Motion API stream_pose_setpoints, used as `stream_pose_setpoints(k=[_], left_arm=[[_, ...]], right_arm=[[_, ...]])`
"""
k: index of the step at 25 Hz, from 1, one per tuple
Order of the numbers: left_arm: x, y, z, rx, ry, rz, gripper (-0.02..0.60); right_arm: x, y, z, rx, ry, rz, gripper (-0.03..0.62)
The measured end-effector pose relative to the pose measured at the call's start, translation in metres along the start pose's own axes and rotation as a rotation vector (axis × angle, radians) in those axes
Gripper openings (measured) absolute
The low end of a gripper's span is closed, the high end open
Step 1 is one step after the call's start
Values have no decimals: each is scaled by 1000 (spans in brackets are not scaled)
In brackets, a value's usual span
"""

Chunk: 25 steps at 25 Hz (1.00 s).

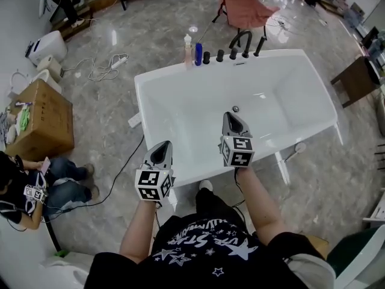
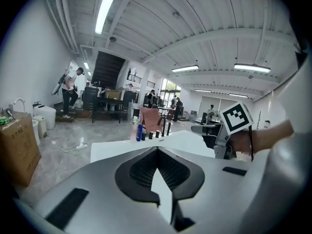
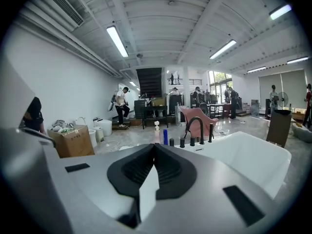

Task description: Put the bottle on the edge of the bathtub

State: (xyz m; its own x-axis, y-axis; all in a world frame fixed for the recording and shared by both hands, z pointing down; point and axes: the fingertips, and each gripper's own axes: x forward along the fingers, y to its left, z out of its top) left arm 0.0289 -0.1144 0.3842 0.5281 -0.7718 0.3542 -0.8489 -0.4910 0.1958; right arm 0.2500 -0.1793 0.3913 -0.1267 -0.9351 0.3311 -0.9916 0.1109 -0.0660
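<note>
A white bathtub (image 1: 180, 174) fills the middle of the head view. On its far rim stand a pale pump bottle (image 1: 187, 48) and a blue bottle (image 1: 198, 54), beside black tap fittings (image 1: 240, 48). My left gripper (image 1: 165, 144) hovers at the tub's near rim, jaws shut and empty. My right gripper (image 1: 231, 115) reaches over the basin, also shut on nothing. In the left gripper view the left gripper (image 2: 157, 149) points at the blue bottle (image 2: 140, 132). Past the right gripper (image 3: 155, 145), the right gripper view shows the pump bottle (image 3: 157, 132) and the blue bottle (image 3: 165, 137).
A cardboard box (image 1: 42, 116) and a seated person (image 1: 36, 182) are on the left, with white toilets (image 1: 45, 47) and a cable (image 1: 102, 68) behind. A pink chair (image 1: 243, 8) stands beyond the tub, a dark side table (image 1: 358, 80) at right.
</note>
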Motion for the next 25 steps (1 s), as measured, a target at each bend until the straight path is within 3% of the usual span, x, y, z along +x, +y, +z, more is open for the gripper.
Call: stream_pose_setpoints(k=[11,25], left_arm=[[-94,-21,-11,42,-39,-89,15],[-226,-28,-65,66,-38,-108,15]], right_arm=[[-108,55,-8,37,-33,-14,14],[-233,130,-63,68,-20,-39,14]])
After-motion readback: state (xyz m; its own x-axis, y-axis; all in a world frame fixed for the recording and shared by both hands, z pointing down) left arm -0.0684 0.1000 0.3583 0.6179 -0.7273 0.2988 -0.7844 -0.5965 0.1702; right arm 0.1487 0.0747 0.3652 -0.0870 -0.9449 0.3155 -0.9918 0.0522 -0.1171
